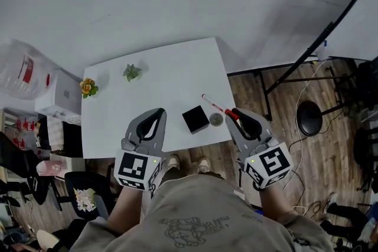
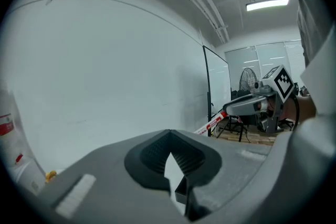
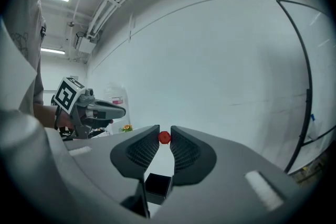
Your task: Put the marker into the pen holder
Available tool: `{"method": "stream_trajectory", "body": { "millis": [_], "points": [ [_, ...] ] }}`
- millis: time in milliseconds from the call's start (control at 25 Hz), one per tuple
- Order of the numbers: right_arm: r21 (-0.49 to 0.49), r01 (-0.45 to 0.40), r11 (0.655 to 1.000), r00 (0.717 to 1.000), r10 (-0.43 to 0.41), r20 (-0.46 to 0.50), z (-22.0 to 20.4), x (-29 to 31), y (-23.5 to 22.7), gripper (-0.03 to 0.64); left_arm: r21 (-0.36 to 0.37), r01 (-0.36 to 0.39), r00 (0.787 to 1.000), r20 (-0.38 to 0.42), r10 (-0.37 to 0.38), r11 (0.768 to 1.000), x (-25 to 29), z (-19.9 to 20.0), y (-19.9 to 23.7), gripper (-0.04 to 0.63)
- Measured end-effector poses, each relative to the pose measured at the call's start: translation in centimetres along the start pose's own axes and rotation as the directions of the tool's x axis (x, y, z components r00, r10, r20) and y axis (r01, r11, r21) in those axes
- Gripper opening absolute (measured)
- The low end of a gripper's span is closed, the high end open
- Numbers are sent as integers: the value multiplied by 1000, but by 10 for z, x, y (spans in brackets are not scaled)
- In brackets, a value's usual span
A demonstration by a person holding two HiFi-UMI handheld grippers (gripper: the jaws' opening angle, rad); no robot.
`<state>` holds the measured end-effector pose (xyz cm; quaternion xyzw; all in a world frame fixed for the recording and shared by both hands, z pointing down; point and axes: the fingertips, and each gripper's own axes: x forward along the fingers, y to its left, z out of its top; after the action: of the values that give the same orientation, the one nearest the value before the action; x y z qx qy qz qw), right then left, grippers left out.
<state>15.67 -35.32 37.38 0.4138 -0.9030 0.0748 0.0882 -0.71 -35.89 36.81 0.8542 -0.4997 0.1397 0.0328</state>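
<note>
The marker is white with a red cap and lies slantwise over the table's right part. My right gripper is shut on its red end, and in the right gripper view the red cap sits pinched between the fingertips. The pen holder, a small black square box, stands on the white table just left of the marker; it also shows low between the right jaws as a black box. My left gripper hovers over the table's front edge, left of the holder, shut and holding nothing.
A small round grey object lies beside the holder. A little green plant and a yellow flower stand at the table's far left. Black stand legs and cables lie on the wooden floor to the right; shelves and boxes stand to the left.
</note>
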Motion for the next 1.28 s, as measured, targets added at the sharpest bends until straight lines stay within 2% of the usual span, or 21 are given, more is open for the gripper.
{"method": "stream_trajectory", "body": {
  "millis": [320, 560, 800, 920, 1280],
  "points": [
    [-11, 53, 999, 999, -53, 7, 18, 17, 17, 94, 33, 44, 999, 19, -45, 998, 1, 6, 33, 2],
    [-24, 93, 995, 995, -93, -31, 16, 26, 22, 94, 52, 98, 995, 17, -99, 994, 9, 5, 45, 2],
    [-67, 38, 997, 988, -48, -148, -3, 43, 33, 95, 79, 132, 991, -8, -132, 988, 18, -3, 51, 2],
    [-85, 12, 996, 976, -30, -216, -18, 52, 34, 94, 66, 149, 989, -26, -147, 987, 21, -10, 52, 2],
    [-74, -46, 996, 910, 11, -414, -83, 78, 34, 95, 39, 189, 973, -139, -182, 981, 38, -60, 48, 2]
  ]
}}
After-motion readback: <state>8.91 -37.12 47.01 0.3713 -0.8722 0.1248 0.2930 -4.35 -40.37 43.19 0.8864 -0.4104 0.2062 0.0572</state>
